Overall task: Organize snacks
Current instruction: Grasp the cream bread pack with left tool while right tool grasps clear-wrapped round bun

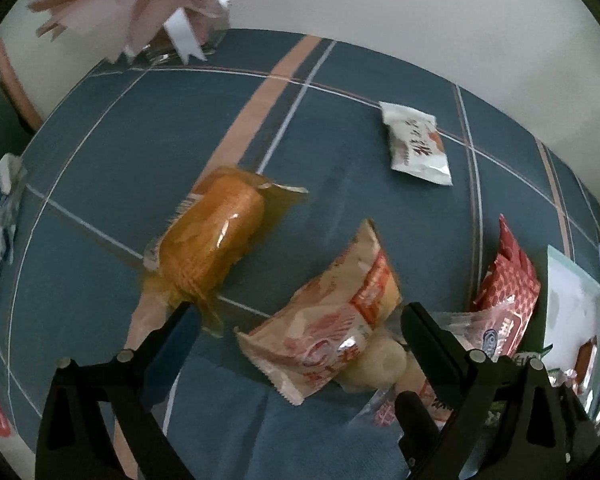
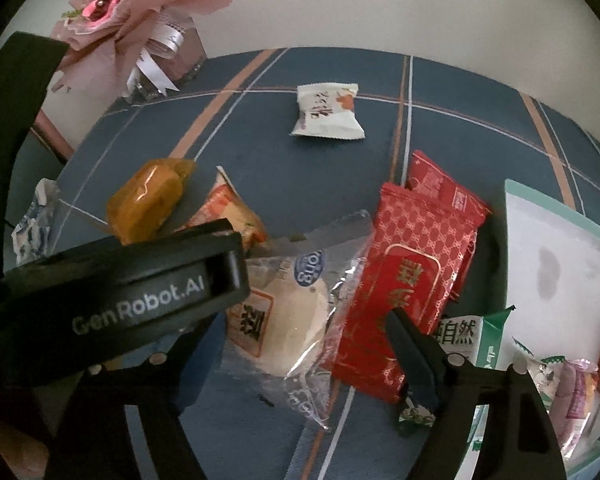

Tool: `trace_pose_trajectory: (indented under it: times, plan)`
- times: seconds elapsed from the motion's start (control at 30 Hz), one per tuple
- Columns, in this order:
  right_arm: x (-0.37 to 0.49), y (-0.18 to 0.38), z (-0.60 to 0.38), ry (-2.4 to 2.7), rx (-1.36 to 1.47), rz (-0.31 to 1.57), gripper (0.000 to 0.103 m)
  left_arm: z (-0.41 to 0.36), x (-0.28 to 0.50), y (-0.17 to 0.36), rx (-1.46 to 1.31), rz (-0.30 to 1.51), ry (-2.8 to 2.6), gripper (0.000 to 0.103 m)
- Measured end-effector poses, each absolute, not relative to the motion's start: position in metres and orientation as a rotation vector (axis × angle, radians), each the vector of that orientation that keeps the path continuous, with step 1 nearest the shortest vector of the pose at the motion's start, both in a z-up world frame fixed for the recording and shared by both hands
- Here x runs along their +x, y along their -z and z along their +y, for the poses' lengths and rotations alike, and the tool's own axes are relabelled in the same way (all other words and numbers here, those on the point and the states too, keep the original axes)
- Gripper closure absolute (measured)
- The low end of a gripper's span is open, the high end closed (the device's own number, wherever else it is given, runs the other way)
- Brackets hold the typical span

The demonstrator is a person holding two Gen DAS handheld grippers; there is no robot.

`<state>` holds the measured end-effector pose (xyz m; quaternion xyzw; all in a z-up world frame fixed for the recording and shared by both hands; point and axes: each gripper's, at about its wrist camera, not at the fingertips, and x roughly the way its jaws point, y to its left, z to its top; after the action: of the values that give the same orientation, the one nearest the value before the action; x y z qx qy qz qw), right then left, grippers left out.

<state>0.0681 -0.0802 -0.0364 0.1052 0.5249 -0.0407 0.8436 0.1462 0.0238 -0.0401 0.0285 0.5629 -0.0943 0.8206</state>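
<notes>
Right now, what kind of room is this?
Probably a home, maybe a dining spot: a blue checked tablecloth against a plain wall, a pink flower bouquet in wrapping paper, and wrapped snacks like the white packet.

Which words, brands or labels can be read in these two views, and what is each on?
"GenRobot.AI": on the left gripper's black body, seen in the right wrist view.
"自然": on the green-and-white packet.
Red packet, clear-wrapped pastry, small white packet: printed characters, too blurred or partial to read.
</notes>
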Motion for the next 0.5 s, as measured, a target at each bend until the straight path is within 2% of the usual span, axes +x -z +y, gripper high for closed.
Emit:
trace_pose_trajectory:
  times: [0.07, 0.13, 0.2, 0.27, 0.37, 0.43, 0.5]
  plan:
    - [0.068, 0.036, -0.082, 0.088, 0.227, 1.109, 0.019, 0.019, 0.146, 0.042, 0.076, 1.196, 0.214, 0.009]
    - [0.066, 0.035, -0.082, 0.091, 0.221, 1.110, 0.019, 0.013, 0.144, 0.043, 0.102, 1.194, 0.231, 0.020]
    - [0.066, 0.035, -0.084, 0.094, 0.229, 1.113, 0.022, 0.009, 0.143, 0.045, 0.124, 1.199, 0.234, 0.027]
    - [0.065, 0.033, -0.086, 0.095, 0.241, 1.111, 0.028, 0.010, 0.143, 0.046, 0.128, 1.205, 0.229, 0.030]
    - [0.064, 0.031, -0.088, 0.080, 0.263, 1.111, 0.043, 0.015, 0.144, 0.045, 0.107, 1.217, 0.211, 0.039]
    - [0.064, 0.031, -0.086, 0.063, 0.275, 1.113, 0.049, 0.017, 0.143, 0.045, 0.089, 1.227, 0.203, 0.042]
    - [0.064, 0.031, -0.084, 0.061, 0.268, 1.113, 0.051, 0.018, 0.142, 0.045, 0.086, 1.233, 0.196, 0.042]
